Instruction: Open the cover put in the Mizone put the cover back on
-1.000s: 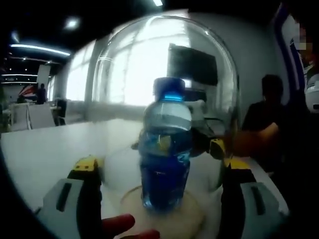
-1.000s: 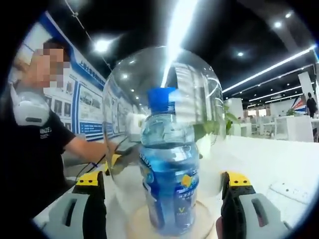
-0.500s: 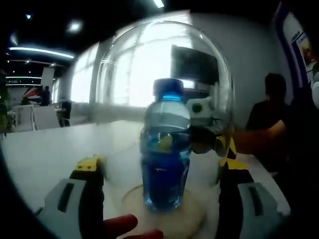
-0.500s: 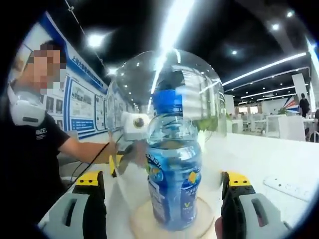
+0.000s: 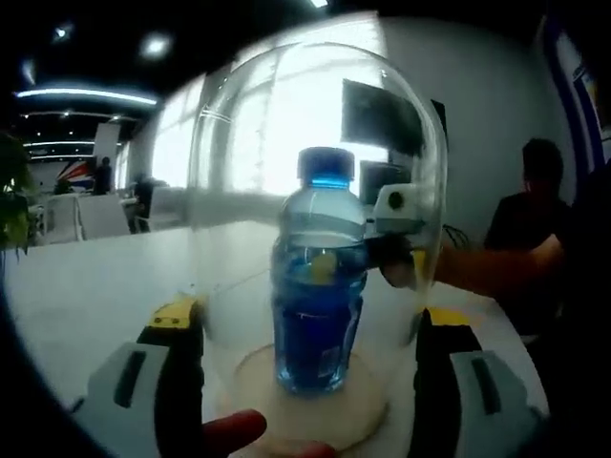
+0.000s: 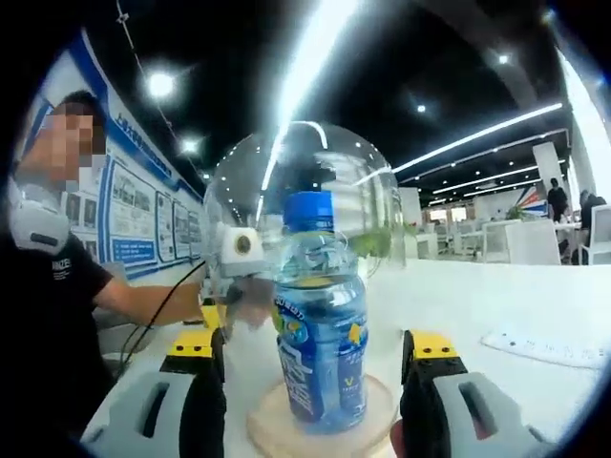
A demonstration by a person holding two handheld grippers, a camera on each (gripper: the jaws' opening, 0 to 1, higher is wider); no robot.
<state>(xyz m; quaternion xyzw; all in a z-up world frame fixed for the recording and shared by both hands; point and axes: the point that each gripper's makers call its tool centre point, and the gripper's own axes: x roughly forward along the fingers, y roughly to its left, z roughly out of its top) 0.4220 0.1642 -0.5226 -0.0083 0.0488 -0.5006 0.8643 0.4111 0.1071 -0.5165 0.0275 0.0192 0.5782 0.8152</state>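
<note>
Mizone bottle [image 5: 319,286], blue-capped and full of pale blue drink, stands upright on a round wooden base [image 5: 305,412] on the white tabletop [image 5: 86,286]. Over it sits the clear glass dome cover [image 5: 229,191], its rim down around the base, so the bottle is enclosed. In the right gripper view the same bottle [image 6: 320,334] stands at the middle of the base [image 6: 272,429] under the dome [image 6: 382,191].

Both claws flank the dome from opposite sides. The left claw [image 5: 305,382] stands wide open, its jaws on either side of the base and holding nothing; a fingertip [image 5: 234,434] shows low between them. The right claw [image 6: 310,401] is likewise spread wide around the base and holds nothing. Through the glass, each view catches the opposite claw [image 5: 406,258] [image 6: 224,305] just beside the dome. A person in a dark shirt [image 6: 48,305] stands at the tabletop's edge.
</note>
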